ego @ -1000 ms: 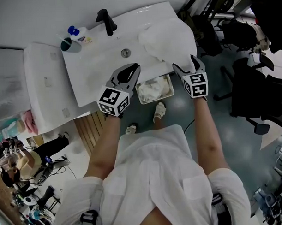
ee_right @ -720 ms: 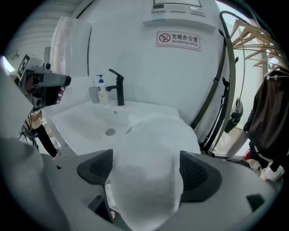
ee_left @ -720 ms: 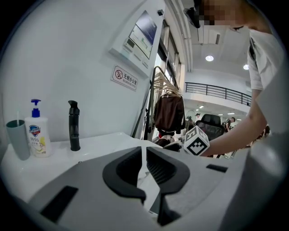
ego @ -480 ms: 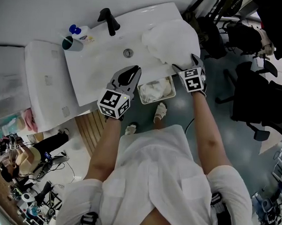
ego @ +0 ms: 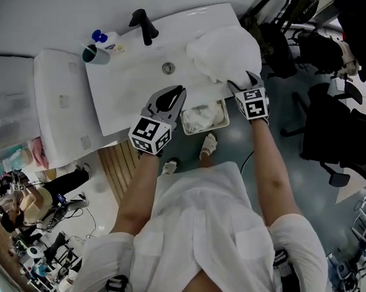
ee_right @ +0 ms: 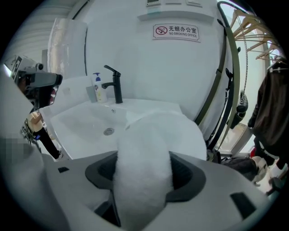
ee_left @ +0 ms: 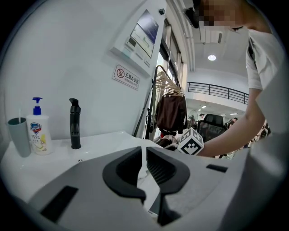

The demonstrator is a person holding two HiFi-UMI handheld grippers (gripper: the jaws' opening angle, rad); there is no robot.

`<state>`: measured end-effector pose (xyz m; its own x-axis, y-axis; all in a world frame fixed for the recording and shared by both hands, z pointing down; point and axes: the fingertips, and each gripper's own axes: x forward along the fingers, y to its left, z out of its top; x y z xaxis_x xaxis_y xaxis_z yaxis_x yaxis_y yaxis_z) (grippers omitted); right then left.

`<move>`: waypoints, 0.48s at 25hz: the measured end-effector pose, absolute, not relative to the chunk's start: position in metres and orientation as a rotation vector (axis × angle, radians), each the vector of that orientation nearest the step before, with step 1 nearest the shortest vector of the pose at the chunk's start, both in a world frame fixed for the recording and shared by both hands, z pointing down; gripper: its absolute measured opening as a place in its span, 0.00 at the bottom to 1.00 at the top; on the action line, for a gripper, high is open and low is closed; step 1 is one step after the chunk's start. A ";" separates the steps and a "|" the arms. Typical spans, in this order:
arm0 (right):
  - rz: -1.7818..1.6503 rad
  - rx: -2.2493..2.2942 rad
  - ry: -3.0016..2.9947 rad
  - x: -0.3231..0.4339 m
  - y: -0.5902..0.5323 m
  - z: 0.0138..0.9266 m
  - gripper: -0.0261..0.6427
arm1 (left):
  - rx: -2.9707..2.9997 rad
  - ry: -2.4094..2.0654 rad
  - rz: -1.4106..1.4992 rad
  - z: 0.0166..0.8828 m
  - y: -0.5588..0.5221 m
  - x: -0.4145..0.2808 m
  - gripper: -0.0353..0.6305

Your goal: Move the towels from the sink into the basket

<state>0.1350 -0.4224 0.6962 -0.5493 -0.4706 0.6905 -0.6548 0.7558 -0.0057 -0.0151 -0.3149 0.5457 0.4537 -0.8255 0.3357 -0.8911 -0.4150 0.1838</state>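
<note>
A big white towel (ego: 225, 51) lies heaped over the right end of the white sink (ego: 131, 81). My right gripper (ego: 241, 80) is at the towel's near edge. In the right gripper view a thick fold of the towel (ee_right: 153, 135) fills the gap of the right gripper (ee_right: 143, 171); the jaws have just been closing and both pads press on it. My left gripper (ego: 180, 88) hovers over the sink's front rim, shut on nothing, as the left gripper view (ee_left: 145, 151) also shows. The basket (ego: 225, 118) sits on the floor below the sink, holding a crumpled towel (ego: 202, 116).
A black faucet (ego: 143, 24), a soap bottle (ego: 106, 41) and a cup (ego: 93, 54) stand at the sink's back. A white unit (ego: 58, 108) adjoins the sink's left. Office chairs (ego: 334, 118) stand at the right. The person's foot (ego: 207, 146) is next to the basket.
The right gripper has sunk onto the towel's near edge and narrowed its jaws around a fold. The left gripper has stayed over the sink's front rim.
</note>
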 end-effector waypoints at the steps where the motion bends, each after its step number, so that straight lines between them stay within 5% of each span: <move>1: 0.332 0.834 -2.258 0.134 -0.422 0.695 0.47 | 2.374 -1.461 0.275 0.545 -0.314 -0.014 0.11; 12: 0.322 0.848 -2.256 0.132 -0.425 0.691 0.27 | 2.362 -1.494 0.271 0.540 -0.310 -0.018 0.11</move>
